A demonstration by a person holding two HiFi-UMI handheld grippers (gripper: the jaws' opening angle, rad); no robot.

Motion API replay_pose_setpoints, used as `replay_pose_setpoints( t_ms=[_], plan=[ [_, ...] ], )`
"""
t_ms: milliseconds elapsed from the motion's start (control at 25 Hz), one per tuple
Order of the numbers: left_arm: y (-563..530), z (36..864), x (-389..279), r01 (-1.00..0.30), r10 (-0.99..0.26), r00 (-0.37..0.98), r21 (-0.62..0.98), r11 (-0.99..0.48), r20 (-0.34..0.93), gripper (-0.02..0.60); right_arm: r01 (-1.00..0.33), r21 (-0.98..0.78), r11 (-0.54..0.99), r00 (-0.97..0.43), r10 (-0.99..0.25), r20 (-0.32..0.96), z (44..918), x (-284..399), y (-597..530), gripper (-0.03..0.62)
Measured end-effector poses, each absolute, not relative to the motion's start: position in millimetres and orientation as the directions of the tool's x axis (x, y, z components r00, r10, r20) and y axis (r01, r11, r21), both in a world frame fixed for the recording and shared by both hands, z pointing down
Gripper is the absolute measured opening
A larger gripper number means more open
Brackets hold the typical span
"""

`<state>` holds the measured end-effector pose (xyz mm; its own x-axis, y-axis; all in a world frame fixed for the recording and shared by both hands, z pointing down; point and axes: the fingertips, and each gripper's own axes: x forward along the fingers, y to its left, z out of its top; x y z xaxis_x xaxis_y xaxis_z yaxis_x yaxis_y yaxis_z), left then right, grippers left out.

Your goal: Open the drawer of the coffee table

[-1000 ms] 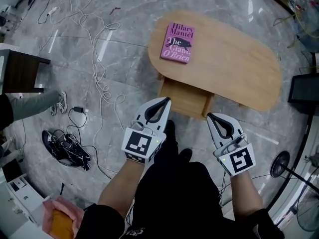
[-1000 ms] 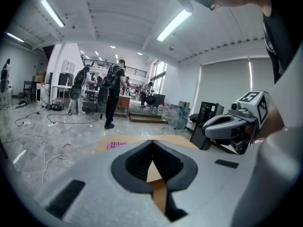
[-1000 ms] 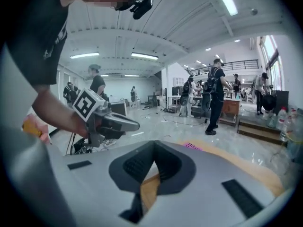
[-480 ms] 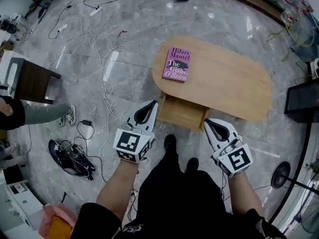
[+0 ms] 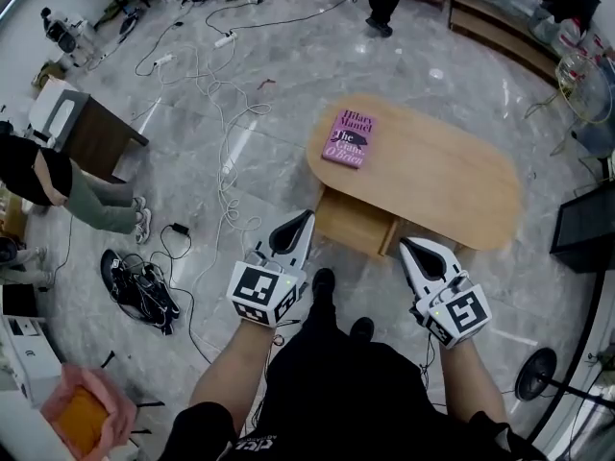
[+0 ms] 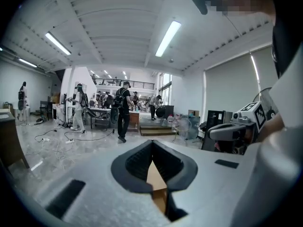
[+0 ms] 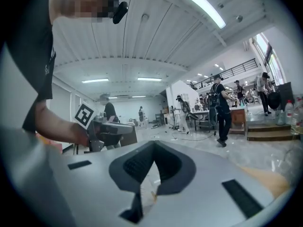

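Jaws together; oval wooden table (image 5: 452,181), boxy drawer (image 5: 354,223) out.

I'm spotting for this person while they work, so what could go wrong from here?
1. The drawer stands pulled out of the coffee table, toward the person's shoes. A step forward could knock a shin on it.
2. Loose cables snake over the floor at the person's left. Stepping that way might cause a trip.

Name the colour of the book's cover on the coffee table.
Pink, with dark lettering: the book shows best in the head view.
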<state>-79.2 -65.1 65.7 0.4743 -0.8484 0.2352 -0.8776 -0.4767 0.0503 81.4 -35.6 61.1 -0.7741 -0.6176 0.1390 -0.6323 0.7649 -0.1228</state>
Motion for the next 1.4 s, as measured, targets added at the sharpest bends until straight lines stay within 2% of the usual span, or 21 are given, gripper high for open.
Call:
replay_pose_setpoints(
  t_ms=[240,440,640,760,920,1160,1280,1400],
  plan=[
    [-16.4,50.7,-52.6,-0.878,-0.848,0.462,0.002,-0.478,0.260,0.005,-0.626,-0.126,0.769,-0.780,-0.617,0.110,43.4,111.4,5.1,0.005],
    [-5.5,34.5,-61.1,-0.893,-0.865,0.438,0.006,-0.450,0.246,0.005,-0.655,-0.128,0.745,-0.756,-0.649,0.092,34.4,129.8,23.9,0.005],
    [2.1,17.9,-72.1,-0.876,-0.850,0.477,0.043,-0.480,0.224,0.005,-0.719,-0.191,0.669,-0.691,-0.717,0.090,28.5,141.6,21.1,0.005],
    [13.8,15.3,-85.8,-0.871,-0.841,0.487,0.052,-0.489,0.237,0.005,-0.743,-0.231,0.628,-0.659,-0.748,0.085,22.4,129.6,19.4,0.005],
    [13.9,0.4,-100.9,-0.847,-0.828,0.531,0.080,-0.526,0.180,0.005,-0.742,-0.214,0.636,-0.658,-0.751,0.049,-3.7,94.5,15.7,0.005],
    [16.9,-4.7,-163.2,-0.884,-0.874,0.462,-0.005,-0.468,0.153,0.005,-0.737,-0.216,0.641,-0.665,-0.745,0.060,-22.3,42.5,27.6,0.005],
    [19.5,-12.3,-169.4,-0.835,-0.833,0.545,-0.026,-0.549,0.093,0.006,-0.766,-0.158,0.624,-0.639,-0.765,0.076,-36.3,36.5,29.3,0.004],
    [18.4,-21.3,-162.5,-0.780,-0.781,0.618,-0.050,-0.624,0.093,0.006,-0.802,-0.105,0.588,-0.595,-0.801,0.063,-55.0,46.7,30.0,0.003]
  ],
)
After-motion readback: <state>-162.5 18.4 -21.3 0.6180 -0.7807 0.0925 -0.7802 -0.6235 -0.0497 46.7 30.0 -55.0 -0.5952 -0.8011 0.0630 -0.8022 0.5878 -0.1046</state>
